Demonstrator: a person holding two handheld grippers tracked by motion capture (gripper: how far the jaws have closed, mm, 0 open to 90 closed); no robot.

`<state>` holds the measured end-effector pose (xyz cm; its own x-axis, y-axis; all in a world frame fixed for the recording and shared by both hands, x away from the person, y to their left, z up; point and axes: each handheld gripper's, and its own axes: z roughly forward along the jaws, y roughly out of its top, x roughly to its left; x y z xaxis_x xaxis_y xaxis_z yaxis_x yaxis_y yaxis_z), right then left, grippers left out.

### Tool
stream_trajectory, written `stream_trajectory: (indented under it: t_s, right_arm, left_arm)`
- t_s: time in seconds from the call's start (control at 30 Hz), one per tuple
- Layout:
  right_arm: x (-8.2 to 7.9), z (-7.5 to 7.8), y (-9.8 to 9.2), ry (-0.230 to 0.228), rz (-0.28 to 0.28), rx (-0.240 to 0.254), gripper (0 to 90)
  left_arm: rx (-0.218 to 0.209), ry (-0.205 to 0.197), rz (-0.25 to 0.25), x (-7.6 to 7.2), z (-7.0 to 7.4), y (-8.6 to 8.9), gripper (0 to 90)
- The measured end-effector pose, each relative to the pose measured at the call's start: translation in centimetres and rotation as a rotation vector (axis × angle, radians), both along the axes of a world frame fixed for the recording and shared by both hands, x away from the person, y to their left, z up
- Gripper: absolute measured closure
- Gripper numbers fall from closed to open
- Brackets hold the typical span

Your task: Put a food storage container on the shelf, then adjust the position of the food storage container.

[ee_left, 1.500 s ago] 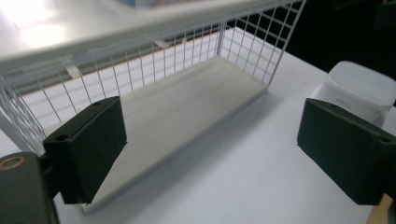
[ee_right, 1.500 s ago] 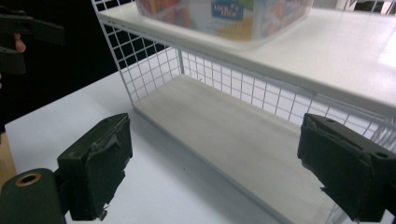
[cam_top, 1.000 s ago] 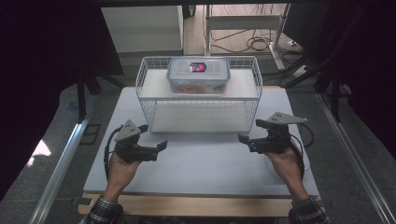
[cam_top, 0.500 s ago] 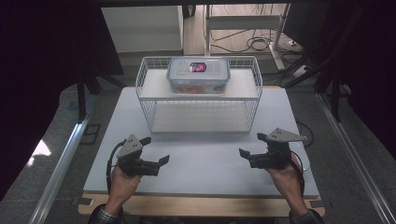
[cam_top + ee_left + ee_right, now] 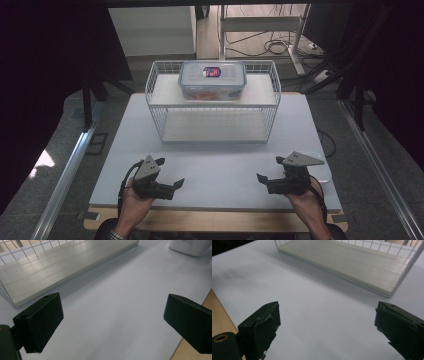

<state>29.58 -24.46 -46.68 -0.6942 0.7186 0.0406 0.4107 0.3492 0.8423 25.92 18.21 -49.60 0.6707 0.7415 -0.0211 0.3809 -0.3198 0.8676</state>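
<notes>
A white wire rack (image 5: 214,107) with two shelves stands at the far middle of the white table (image 5: 220,162). On its top shelf sits a clear lidded food container (image 5: 212,80) with a red and blue label. My left gripper (image 5: 171,172) hovers low near the front left of the table, open, with nothing between its jaws. My right gripper (image 5: 269,169) mirrors it at the front right, also open and holding nothing. The left gripper (image 5: 112,322) looks across bare tabletop toward the rack's lower shelf (image 5: 50,272). The right gripper (image 5: 327,327) faces that shelf (image 5: 352,262) too.
A flat white device (image 5: 326,171) lies on the table's right edge just behind my right hand, and shows as a white device (image 5: 191,246) at the top right of the left gripper view. The table's wooden front edge (image 5: 215,221) runs below both hands. Cables lie on the floor beyond the table.
Both grippers have drawn back from the rack toward the table's front edge and sit lower. Their jaws stay open. The rack and container have not moved.
</notes>
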Motion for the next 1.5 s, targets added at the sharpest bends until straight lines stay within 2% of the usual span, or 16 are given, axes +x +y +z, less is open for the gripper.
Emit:
stream_trajectory:
  t_s: [0.17,0.3,0.37,0.53,0.6,0.63,0.7,0.8,0.83,0.9,1.0,1.03,1.17,1.33,1.37,1.5]
  right_arm:
    - [0.4,-0.4,-0.2,0.030,-0.025,-0.037,2.5]
    - [0.6,-0.3,-0.6,0.079,-0.061,-0.059,5.0]
    - [0.6,-0.2,-1.0,0.083,-0.089,-0.074,13.3]
    - [0.7,0.8,-2.9,0.080,-0.146,-0.068,48.8]
    - [0.8,0.9,-3.4,0.078,-0.153,-0.073,52.9]
    - [1.0,1.2,-4.5,0.058,-0.191,-0.089,65.5]
    - [1.1,1.3,-5.0,0.056,-0.204,-0.096,69.0]
    - [1.4,1.6,-7.4,0.053,-0.289,-0.104,87.4]
    - [1.4,1.6,-7.4,0.053,-0.289,-0.104,87.4]
    - [1.6,1.8,-9.1,0.053,-0.355,-0.119,89.9]
    - [1.8,1.7,-10.3,0.051,-0.396,-0.126,90.0]
    - [1.9,1.5,-11.4,0.060,-0.441,-0.127,90.0]
    - [1.8,1.5,-12.9,0.054,-0.497,-0.133,90.0]
    - [1.9,1.1,-14.0,0.060,-0.540,-0.151,90.0]
    - [1.9,0.8,-14.5,0.076,-0.556,-0.158,90.0]
    - [2.0,0.4,-14.7,0.101,-0.558,-0.160,90.0]
  left_arm:
    - [0.003,-0.006,0.008,0.0,0.0,0.2,2.2]
    - [-0.007,-0.004,0.017,0.0,-0.1,0.4,2.3]
    - [-0.015,0.004,0.019,0.1,-0.2,0.5,2.4]
    - [-0.017,0.009,0.022,0.2,-0.3,0.6,2.5]
    - [-0.019,0.011,0.022,0.2,-0.3,0.6,2.5]
    - [-0.020,0.013,0.023,0.2,-0.3,0.6,2.5]
    - [-0.020,0.013,0.024,0.3,-0.3,0.6,2.6]
    - [-0.019,0.019,0.024,0.3,-0.4,0.6,2.7]
    - [-0.019,0.019,0.024,0.3,-0.4,0.6,2.7]
    - [-0.017,0.021,0.023,0.4,-0.4,0.6,2.7]
    - [-0.017,0.023,0.024,0.4,-0.5,0.6,2.8]
    - [-0.015,0.024,0.025,0.4,-0.5,0.6,2.9]
    - [-0.012,0.030,0.024,0.4,-0.5,0.5,2.9]
    - [-0.007,0.031,0.022,0.4,-0.6,0.5,3.0]
    - [-0.006,0.032,0.022,0.4,-0.6,0.5,3.0]
    - [-0.005,0.033,0.023,0.4,-0.6,0.5,3.1]
